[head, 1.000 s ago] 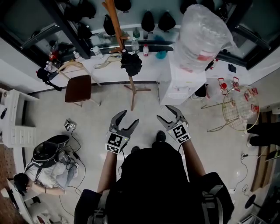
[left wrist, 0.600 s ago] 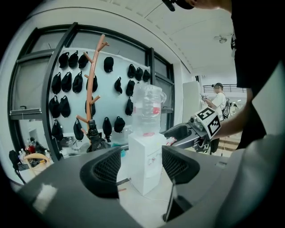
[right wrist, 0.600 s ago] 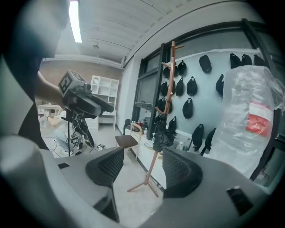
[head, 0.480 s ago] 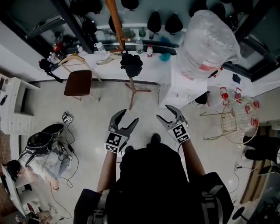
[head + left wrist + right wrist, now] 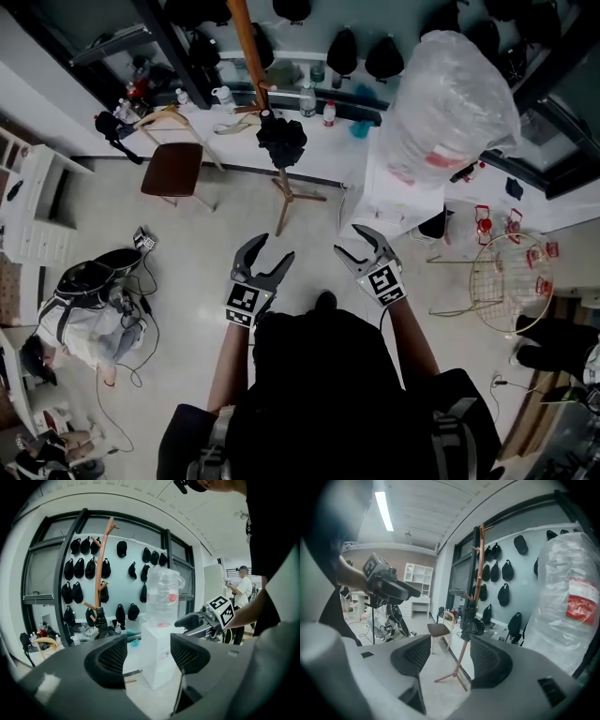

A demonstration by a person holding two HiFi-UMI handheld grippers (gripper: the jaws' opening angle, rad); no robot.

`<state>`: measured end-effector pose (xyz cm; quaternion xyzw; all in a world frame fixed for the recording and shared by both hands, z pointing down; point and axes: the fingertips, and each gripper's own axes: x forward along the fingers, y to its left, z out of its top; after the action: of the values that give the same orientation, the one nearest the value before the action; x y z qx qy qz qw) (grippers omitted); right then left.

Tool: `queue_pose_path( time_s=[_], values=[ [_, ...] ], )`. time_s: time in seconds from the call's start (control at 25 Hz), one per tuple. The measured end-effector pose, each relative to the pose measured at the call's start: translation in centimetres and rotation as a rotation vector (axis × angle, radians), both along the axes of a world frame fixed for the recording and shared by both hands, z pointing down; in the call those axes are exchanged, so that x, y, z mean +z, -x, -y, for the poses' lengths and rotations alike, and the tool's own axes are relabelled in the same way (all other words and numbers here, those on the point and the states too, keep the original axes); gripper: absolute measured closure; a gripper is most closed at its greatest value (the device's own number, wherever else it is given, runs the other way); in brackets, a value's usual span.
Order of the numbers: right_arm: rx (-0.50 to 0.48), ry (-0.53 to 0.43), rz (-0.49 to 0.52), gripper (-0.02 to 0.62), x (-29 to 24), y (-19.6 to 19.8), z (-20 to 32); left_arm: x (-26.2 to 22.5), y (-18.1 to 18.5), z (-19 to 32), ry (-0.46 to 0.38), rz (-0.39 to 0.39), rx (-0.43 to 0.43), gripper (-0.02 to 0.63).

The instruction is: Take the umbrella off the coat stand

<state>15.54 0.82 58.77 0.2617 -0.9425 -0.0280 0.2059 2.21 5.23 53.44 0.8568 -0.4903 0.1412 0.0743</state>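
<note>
Left hand-held gripper (image 5: 272, 249), right hand-held gripper (image 5: 351, 242) seemingly carried slightly toward coat stand (image 5: 246, 56); jaws apart, empty; umbrella (image 5: 281, 141) hangs untouched.

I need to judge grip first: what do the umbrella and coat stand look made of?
Umbrella: matte black fabric, bunched in soft folds, probably a synthetic cloth. Coat stand: smooth reddish-brown wood by its look, with branch-like pegs; painted metal cannot be ruled out.

Umbrella (image 5: 281, 141): black. Coat stand (image 5: 242, 37): orange-brown. Chair (image 5: 172, 171), far left: dark brown seat, pale frame. Water bottle (image 5: 450, 103), far right: clear, red label. Wall caps (image 5: 78, 568): black.
</note>
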Motion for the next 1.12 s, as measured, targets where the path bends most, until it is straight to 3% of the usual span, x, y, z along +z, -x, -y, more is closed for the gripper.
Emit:
queue_pose_path(
  time_s=[0.16,0.32,0.68,1.12],
  values=[
    [-0.028,-0.001,-0.005,0.331,0.3,-1.1,0.7,-0.3,-1.5,0.2,0.0,-0.045,-0.029,0.321],
    [-0.047,-0.005,-0.002,0.333,0.3,-1.3,1.1,0.0,-2.2,-0.1,0.005,-0.03,-0.043,0.321],
    [-0.072,-0.004,0.0,0.334,0.7,-1.0,1.5,0.7,-1.5,0.2,0.023,-0.025,-0.082,0.322],
    [-0.051,-0.015,-0.025,0.336,0.4,-1.2,3.5,0.7,-1.2,3.1,0.004,-0.04,-0.063,0.322]
  ],
)
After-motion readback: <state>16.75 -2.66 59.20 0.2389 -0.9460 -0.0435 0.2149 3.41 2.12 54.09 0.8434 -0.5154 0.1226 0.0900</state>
